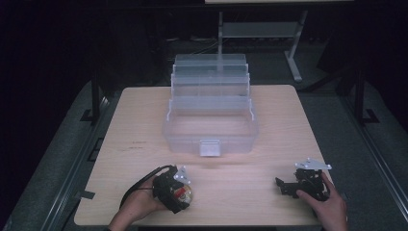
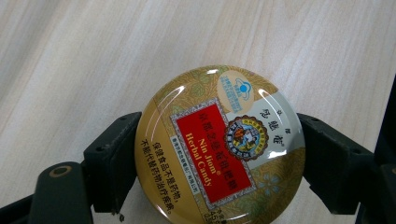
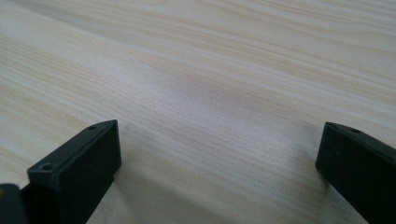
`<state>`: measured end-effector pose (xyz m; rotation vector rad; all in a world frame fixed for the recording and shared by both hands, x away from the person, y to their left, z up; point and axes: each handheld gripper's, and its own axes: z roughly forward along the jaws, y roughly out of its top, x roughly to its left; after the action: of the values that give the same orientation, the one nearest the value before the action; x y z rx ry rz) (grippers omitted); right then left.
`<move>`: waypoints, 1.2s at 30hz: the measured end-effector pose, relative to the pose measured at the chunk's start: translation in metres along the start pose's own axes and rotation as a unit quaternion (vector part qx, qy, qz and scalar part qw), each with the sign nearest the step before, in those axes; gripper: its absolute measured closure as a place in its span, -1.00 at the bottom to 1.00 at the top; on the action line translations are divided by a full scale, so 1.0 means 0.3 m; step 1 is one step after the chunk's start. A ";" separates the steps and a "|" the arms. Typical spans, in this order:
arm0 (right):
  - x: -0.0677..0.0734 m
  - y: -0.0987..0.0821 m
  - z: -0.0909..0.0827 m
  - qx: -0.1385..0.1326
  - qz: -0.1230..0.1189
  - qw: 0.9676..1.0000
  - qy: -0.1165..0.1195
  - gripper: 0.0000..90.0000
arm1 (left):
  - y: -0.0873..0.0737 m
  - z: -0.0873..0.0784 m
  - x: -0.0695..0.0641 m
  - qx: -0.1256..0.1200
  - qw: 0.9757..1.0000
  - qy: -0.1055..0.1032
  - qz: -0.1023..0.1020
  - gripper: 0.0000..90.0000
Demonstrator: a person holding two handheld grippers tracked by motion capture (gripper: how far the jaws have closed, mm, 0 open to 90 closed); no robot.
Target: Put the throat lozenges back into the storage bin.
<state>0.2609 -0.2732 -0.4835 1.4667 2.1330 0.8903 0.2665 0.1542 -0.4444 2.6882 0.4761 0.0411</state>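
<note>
A round gold candy tin point(image 2: 219, 144) with a red label sits between the two black jaws of my left gripper point(image 2: 219, 154), which press against its sides just over the wooden table. In the high view the left gripper point(image 1: 182, 192) holds the tin point(image 1: 183, 194) near the table's front edge, left of centre. My right gripper point(image 1: 284, 186) rests at the front right, held by a hand. Its jaws stand wide apart in the right gripper view point(image 3: 219, 158), with bare wood between them.
A clear plastic tiered organiser box point(image 1: 210, 113) stands open at the middle back of the table point(image 1: 144, 130), its latch facing the front. Bare wood lies between the box and both grippers. Dark floor and a table frame point(image 1: 293, 57) lie beyond.
</note>
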 end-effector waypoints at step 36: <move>0.000 0.000 0.000 0.000 0.000 1.000 0.000 -1.00 | 0.049 -0.073 0.023 -0.027 1.000 0.003 0.001 -0.57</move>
<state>0.2609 -0.2732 -0.4835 1.4673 2.1329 0.8900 0.2757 0.1525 -0.4187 2.6362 0.4662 0.0621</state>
